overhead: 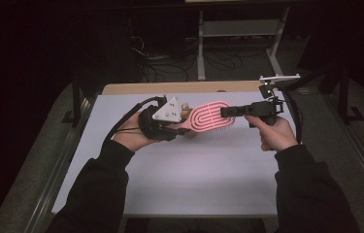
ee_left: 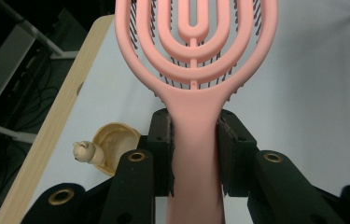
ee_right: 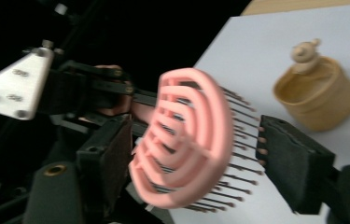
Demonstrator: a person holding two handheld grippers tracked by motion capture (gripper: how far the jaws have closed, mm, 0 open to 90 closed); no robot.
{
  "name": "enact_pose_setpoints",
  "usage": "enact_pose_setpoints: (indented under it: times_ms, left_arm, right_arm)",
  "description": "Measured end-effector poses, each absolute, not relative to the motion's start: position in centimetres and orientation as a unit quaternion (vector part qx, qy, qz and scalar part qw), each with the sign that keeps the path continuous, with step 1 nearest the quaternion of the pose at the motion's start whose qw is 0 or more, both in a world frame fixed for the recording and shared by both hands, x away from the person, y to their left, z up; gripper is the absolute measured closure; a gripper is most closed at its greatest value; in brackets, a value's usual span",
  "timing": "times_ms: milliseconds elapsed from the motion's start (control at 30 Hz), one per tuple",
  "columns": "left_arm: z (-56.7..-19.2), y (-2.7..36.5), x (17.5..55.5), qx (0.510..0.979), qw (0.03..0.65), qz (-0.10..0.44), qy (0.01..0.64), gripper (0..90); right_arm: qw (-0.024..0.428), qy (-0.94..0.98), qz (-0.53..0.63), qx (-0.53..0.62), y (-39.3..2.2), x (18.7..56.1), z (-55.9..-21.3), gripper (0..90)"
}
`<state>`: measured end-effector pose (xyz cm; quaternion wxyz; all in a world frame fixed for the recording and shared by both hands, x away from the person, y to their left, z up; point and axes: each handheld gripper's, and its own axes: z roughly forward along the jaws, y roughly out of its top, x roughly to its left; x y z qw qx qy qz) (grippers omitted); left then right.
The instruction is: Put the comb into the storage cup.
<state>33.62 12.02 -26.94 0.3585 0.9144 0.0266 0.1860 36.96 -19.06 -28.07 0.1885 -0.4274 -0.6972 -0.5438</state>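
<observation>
Mid-handover, by my read. Left gripper [ee_left: 195,154] clamped on pink hairbrush [overhead: 212,117] handle, held above the table [overhead: 194,179]. Right gripper [ee_right: 196,158] — jaws apart, straddling the brush head. Next: close right, then release left.

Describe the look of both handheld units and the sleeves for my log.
Both sleeves are black. The left claw is black, topped by a grey three-cornered plate with dark dots, trailing a black cable. The right claw is black, with a black cable and a pale flat bracket.
</observation>
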Motion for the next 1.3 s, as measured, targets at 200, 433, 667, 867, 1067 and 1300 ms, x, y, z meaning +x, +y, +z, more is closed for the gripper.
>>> enact_pose_setpoints:
  times_ms: [200,433,667,867,1067,1300]
  left_arm:
    - [-27.7,12.0,33.7,0.913,0.363,0.184,0.032,70.1]
    - [-28.1,11.9,34.0,0.910,0.371,0.182,0.034,70.1]
    - [-28.8,11.3,34.2,0.913,0.366,0.178,0.034,70.3]
    - [-29.4,11.0,34.3,0.913,0.366,0.176,0.034,70.5]
    - [-29.2,11.2,34.2,0.905,0.383,0.180,0.038,70.8]
    - [-29.4,11.4,34.2,0.903,0.388,0.180,0.042,70.8]
  right_arm:
    - [0.201,-0.687,-0.533,-0.451,-19.0,37.1,-28.7,37.7]
    - [0.213,-0.677,-0.528,-0.467,-19.2,37.5,-29.1,49.5]
    - [0.220,-0.675,-0.538,-0.455,-19.7,37.2,-28.4,57.4]
    - [0.206,-0.690,-0.543,-0.433,-19.2,36.7,-27.4,62.1]
    - [0.169,-0.705,-0.549,-0.416,-18.6,36.0,-25.7,63.2]
    - [0.152,-0.724,-0.538,-0.405,-18.0,36.0,-24.8,63.3]
